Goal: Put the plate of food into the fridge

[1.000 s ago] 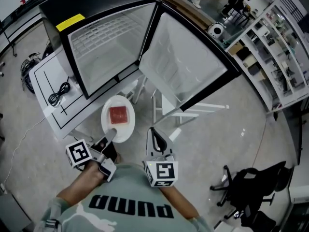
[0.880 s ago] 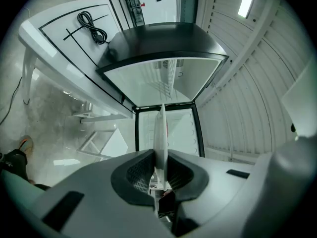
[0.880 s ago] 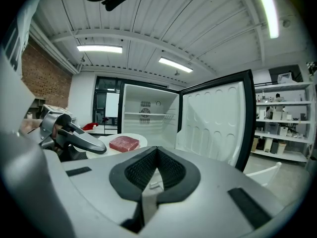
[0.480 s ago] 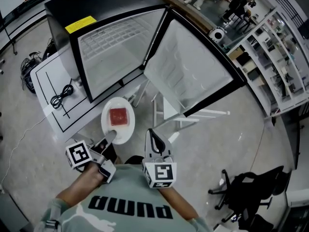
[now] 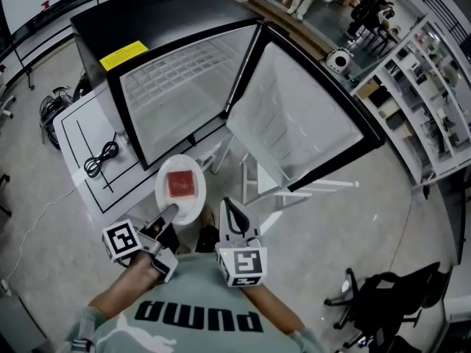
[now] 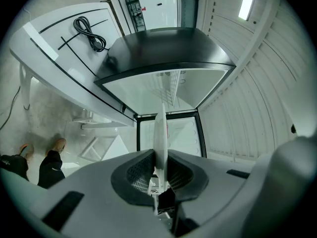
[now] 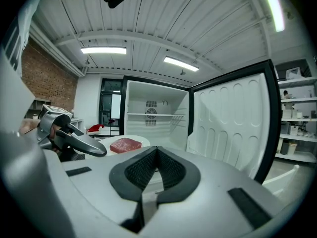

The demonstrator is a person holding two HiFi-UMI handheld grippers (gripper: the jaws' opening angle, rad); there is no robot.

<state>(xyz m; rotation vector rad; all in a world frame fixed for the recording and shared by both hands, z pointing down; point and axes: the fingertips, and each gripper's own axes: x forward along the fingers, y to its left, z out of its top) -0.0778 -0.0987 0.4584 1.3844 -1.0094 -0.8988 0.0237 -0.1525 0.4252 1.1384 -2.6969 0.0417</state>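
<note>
The left tool [image 5: 169, 212] is clamped narrow on the near rim of the plate [image 5: 184, 208], one pad on each face. The plate juts out ahead of it like a tray, and in the left gripper view it shows only as a thin edge between the pads [image 6: 141, 170]. A rim grip like this leaves the far side free to slide onto a surface, and the plate is kept flat, presumably so the slab of red meat [image 5: 182, 184] stays at its centre. The plate is in the air in front of the fridge [image 5: 176, 87], by the near right corner of the bench [image 5: 77, 127]. From above it is hard to say whether it overhangs that corner or sits just off it. A black cable [image 5: 101, 157] lies coiled on the bench, well apart from the plate. The fridge door [image 5: 302, 120] stands swung wide to the right, so the white interior and its shelf [image 7: 148, 115] lie straight ahead, unobstructed. The right tool [image 5: 229, 212] hangs just beside the left with its jaws together on nothing, likely kept back as a spare hand for the door.
</note>
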